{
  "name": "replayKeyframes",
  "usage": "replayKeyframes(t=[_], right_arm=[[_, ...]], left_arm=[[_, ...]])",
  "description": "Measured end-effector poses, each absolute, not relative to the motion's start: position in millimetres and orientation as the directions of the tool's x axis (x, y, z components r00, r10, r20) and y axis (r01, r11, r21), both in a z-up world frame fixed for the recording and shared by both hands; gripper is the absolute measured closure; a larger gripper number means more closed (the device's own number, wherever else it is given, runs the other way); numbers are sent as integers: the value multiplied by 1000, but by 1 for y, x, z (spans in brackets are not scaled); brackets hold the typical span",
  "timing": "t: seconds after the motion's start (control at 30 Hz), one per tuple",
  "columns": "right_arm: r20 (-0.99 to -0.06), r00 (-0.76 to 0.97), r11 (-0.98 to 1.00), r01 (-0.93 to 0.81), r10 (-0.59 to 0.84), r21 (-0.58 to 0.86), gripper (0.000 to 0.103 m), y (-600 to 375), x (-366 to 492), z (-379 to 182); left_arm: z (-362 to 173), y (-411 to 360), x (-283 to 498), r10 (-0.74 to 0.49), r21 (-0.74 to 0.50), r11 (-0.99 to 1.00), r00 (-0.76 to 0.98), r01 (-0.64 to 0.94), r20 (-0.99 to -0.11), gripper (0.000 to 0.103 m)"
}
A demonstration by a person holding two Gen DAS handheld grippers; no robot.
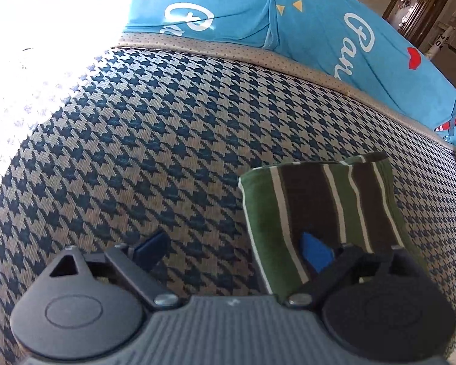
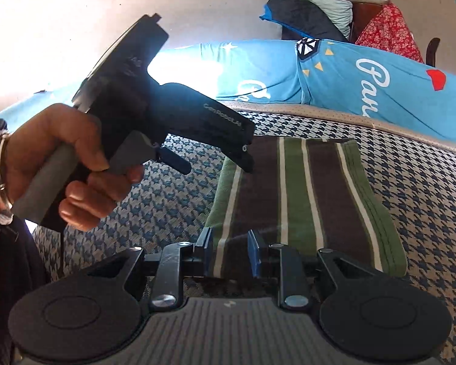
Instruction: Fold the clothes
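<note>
The striped garment (image 2: 304, 194), green and brown with thin white lines, lies folded into a compact oblong on the houndstooth bed cover (image 1: 143, 140), toward the right side of the bed and well short of the blue printed bedding (image 1: 215, 9) bunched along the far edge. Its edges look squared and the top face lies flat and smooth, so the folding seems largely done for this piece; what may remain is a last halving or simply setting it aside, and neither view shows any other clothes waiting. In the right wrist view its long axis runs from the near edge of the bed away toward the far bedding, and the stripes run the same way, lengthwise; the far end shows a neat folded edge. The right gripper (image 2: 232, 257) sits at the near end of the garment with its jaws narrow, set either side of a white stripe; whether the pads actually pinch cloth I cannot tell, since the fabric looks flat beneath them. The left gripper (image 1: 232, 251) hovers with its jaws wide apart and nothing between them, one blue pad over the garment's near left part, the other over bare cover. From the right side you can see a hand (image 2: 63, 164) wrapped round the left tool's grey handle, bangles at the wrist.
</note>
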State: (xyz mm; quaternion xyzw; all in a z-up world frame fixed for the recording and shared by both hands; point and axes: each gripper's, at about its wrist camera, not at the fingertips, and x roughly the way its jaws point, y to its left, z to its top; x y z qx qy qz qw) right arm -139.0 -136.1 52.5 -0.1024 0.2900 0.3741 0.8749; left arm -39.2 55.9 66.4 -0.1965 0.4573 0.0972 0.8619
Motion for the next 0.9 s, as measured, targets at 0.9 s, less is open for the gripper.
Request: replayKeyframes(t=[0.9], right_arm=[[-656,534,718,-696,533,18,77,-125,-133,23]], left_arm=[[69,46,-43,145,-66,932,531,-358,-835,0]])
